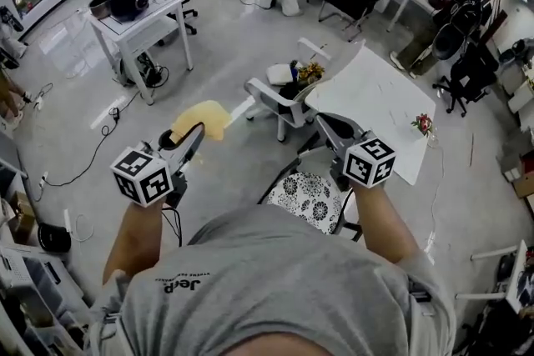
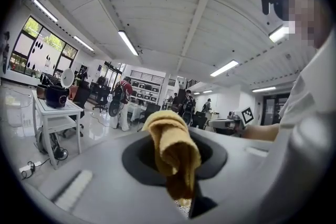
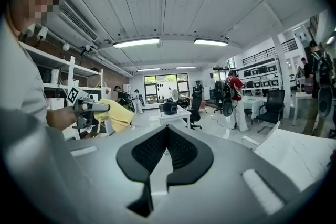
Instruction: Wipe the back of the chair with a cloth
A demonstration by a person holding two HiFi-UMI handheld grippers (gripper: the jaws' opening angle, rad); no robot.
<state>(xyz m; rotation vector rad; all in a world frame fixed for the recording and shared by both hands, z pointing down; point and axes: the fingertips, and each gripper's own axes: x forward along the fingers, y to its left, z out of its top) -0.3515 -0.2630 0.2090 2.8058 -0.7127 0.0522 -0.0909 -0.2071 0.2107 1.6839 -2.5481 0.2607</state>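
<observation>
Seen from above, a person in a grey shirt holds a gripper in each hand over a grey workshop floor (image 1: 225, 37). The left tongs (image 1: 190, 139) are clamped on a yellow cloth (image 1: 200, 119), which bunches up past their tips. In the left gripper view the cloth (image 2: 172, 149) fills the space between the jaws and hangs in folds. It is held in the air to the left of the chair and does not touch it.

The right tongs (image 1: 327, 127) are closed, with their black mesh pads (image 3: 181, 150) meeting at the tips and nothing between them. They point forward towards the near corner of a large white table (image 1: 380, 96). A small bunch of red flowers (image 1: 423, 125) lies near the table's right edge.

The chair (image 1: 304, 196) stands just in front of the person, low between the two forearms. Its seat has a black-and-white floral pattern. The chair's back cannot be made out clearly under the right gripper.

Beyond the tongs stands a white chair (image 1: 269, 100) with small items piled on it. Far to the left a small white table (image 1: 163, 19) carries a black pot (image 1: 129, 0).

In the right gripper view, the left tongs (image 3: 105, 107) and the yellow cloth (image 3: 118, 117) show at the left.
</observation>
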